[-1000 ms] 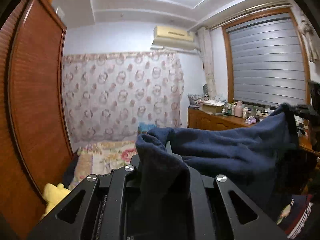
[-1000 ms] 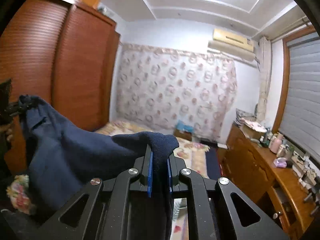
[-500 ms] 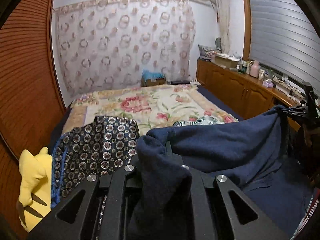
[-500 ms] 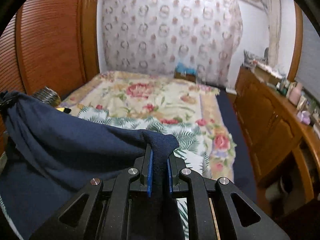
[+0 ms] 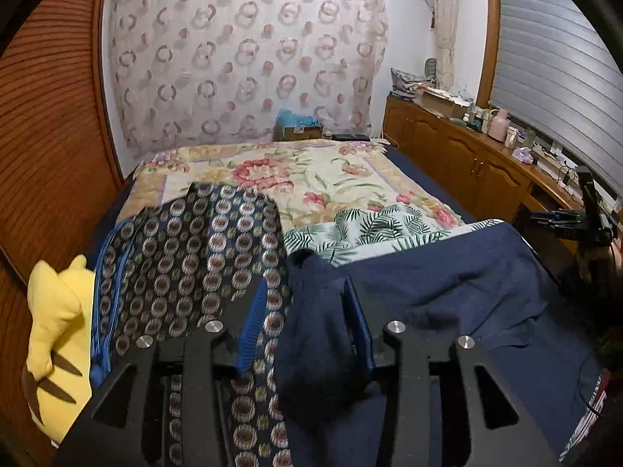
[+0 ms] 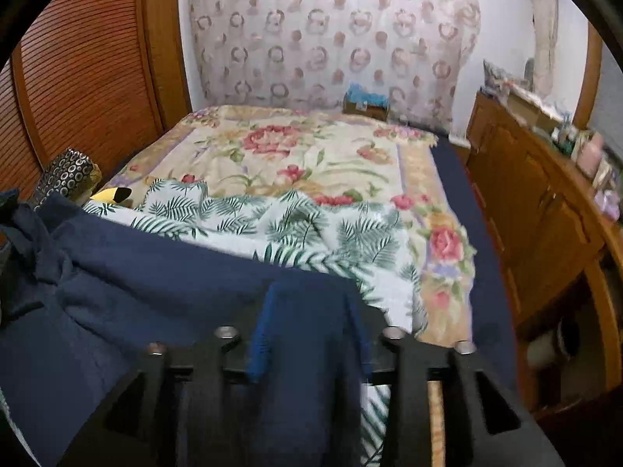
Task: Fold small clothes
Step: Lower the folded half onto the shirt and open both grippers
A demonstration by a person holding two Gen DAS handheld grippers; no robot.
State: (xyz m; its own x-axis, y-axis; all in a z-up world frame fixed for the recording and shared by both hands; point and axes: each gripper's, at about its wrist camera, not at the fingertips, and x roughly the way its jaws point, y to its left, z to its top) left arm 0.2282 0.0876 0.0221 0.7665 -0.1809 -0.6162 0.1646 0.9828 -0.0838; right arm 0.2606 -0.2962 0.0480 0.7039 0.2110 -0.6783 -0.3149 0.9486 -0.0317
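A navy blue garment [image 5: 447,295] lies spread on the bed in front of both grippers; it also shows in the right wrist view [image 6: 128,272]. My left gripper [image 5: 303,311] stands open, its blue pads apart, with a bunched corner of the garment resting loosely between them against the right pad. My right gripper [image 6: 311,319] is also open, jaws apart, with the garment's other corner draped between them. The right gripper shows far right in the left wrist view [image 5: 576,222].
A leaf-print cloth [image 6: 272,222] lies on the floral bedspread [image 5: 311,179] beyond the garment. A dark circle-patterned cloth [image 5: 187,257] and a yellow plush toy [image 5: 58,334] lie at left. Wooden wardrobe [image 6: 78,70] left, wooden cabinets [image 5: 467,159] right.
Both grippers came down from holding the garment in the air to the bed. Their jaws have opened, and the garment now lies spread on the bed.
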